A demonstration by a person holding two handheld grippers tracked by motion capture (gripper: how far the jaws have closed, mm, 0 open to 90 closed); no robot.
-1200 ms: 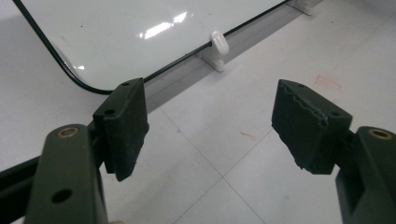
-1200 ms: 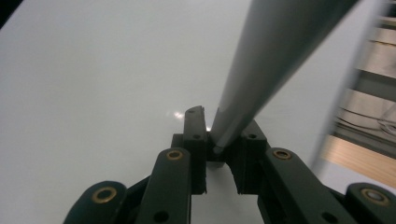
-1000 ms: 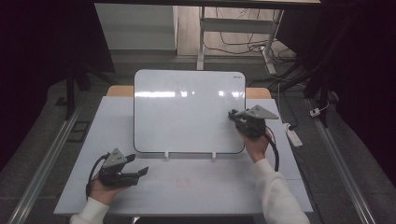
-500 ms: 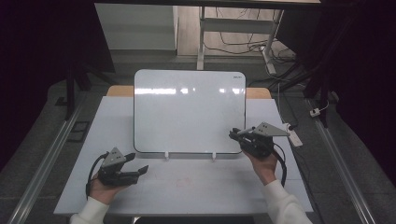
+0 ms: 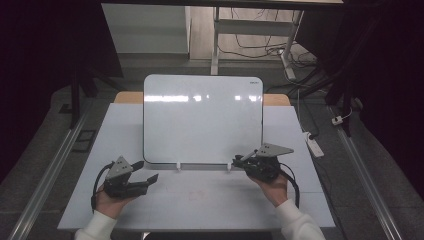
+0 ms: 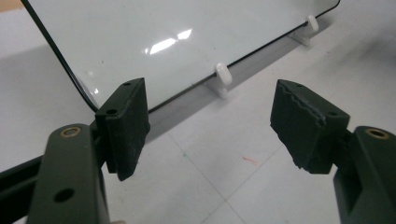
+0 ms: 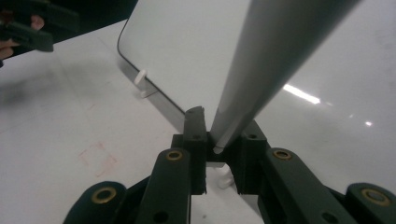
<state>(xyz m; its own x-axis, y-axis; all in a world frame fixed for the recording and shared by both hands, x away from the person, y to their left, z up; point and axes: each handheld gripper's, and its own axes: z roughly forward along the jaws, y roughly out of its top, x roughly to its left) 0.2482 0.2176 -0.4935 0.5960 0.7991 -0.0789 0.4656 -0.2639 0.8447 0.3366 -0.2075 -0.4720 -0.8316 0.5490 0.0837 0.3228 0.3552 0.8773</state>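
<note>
A white dry-erase board (image 5: 202,117) leans back on two small white feet (image 5: 178,166) in the middle of the white table (image 5: 200,210). My right gripper (image 5: 240,160) is at the board's lower right corner, by the right foot. In the right gripper view it (image 7: 219,135) is shut on a grey, pen-like rod (image 7: 261,65) that rises up in front of the board (image 7: 187,46). My left gripper (image 5: 146,170) rests at the table's front left, jaws wide apart. Its view has nothing between the jaws (image 6: 210,126), which face the board's lower edge (image 6: 140,28) and a foot (image 6: 223,79).
Faint red marks lie on the table in front of the board (image 7: 98,158) (image 6: 250,161). A white power strip (image 5: 314,145) lies on the floor to the right. Metal rails (image 5: 50,165) run along both sides of the table, and cables trail on the floor behind.
My right gripper has come down from the board's right edge towards the person, to its lower right corner. The left gripper has stayed put.
</note>
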